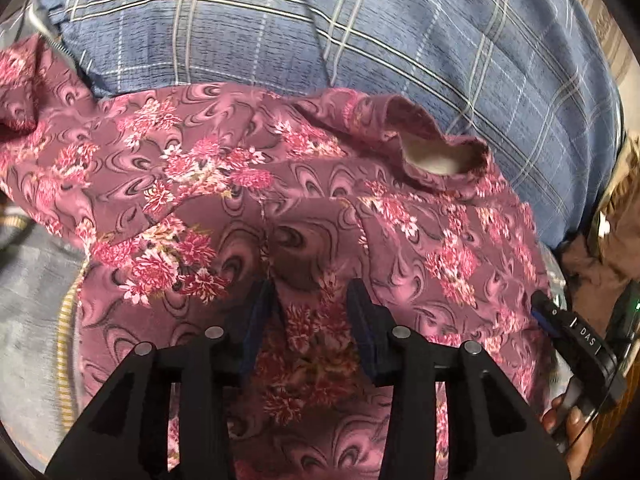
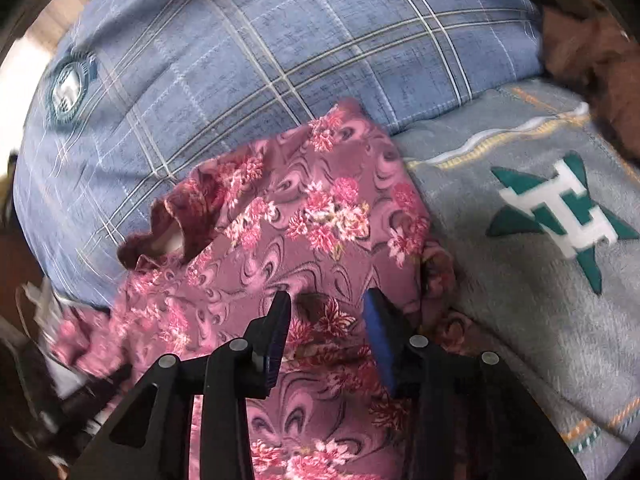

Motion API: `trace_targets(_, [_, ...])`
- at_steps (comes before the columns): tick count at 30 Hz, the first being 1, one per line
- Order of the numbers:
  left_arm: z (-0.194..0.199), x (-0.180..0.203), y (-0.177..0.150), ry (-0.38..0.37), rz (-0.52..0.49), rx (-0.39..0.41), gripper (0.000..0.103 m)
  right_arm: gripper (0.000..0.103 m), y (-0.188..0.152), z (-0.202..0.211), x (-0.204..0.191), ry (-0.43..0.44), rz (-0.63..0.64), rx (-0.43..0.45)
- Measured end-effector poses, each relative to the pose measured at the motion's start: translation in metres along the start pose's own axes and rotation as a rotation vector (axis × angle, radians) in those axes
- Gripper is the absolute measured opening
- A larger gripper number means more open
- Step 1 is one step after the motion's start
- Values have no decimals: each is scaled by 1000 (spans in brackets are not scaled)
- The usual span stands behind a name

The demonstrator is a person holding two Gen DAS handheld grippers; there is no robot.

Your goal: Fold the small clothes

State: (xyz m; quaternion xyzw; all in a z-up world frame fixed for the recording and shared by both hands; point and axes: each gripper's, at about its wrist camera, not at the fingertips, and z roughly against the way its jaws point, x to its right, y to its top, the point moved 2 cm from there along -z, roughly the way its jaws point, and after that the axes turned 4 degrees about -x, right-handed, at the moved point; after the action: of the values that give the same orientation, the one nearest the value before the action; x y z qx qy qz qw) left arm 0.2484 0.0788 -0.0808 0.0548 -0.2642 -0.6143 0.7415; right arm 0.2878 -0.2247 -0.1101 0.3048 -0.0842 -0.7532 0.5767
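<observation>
Claws (image 1: 312, 292) angled down over garment (image 1: 224, 184).

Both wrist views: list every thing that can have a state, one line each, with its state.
Maroon floral cotton garment: spread out, rumpled, neck opening gaping.
Blue plaid bedsheet: laid flat beneath the garment.
Grey fleece blanket with green emblem: lying flat beside the garment.
Left gripper: jaws apart above the garment, gripping nothing.
Right gripper: jaws apart above the garment, gripping nothing.
</observation>
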Motion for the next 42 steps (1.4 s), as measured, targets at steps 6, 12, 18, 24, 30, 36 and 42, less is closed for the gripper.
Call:
trace_targets(6, [25, -16, 13, -26, 47, 15, 50, 42, 0, 10, -32, 35, 63, -8])
trace_targets(12, [62, -57, 30, 83, 100, 64, 63, 43, -11, 8, -77, 74, 134, -52])
trace_targets(18, [92, -128, 70, 206, 184, 83, 65, 46, -43, 4, -106, 98, 247, -117])
trace_targets(24, [118, -204, 93, 307, 247, 25, 65, 47, -62, -12, -108, 100, 283, -162])
trace_targets(30, [120, -252, 109, 199, 369, -48, 65, 58, -66, -13, -109, 135, 307, -127])
trace_targets(36, [98, -244, 119, 131, 355, -74, 63, 61, -70, -12, -107, 163, 323, -101])
trace_targets(42, [80, -253, 119, 17, 473, -76, 7, 61, -66, -11, -102, 201, 292, -118])
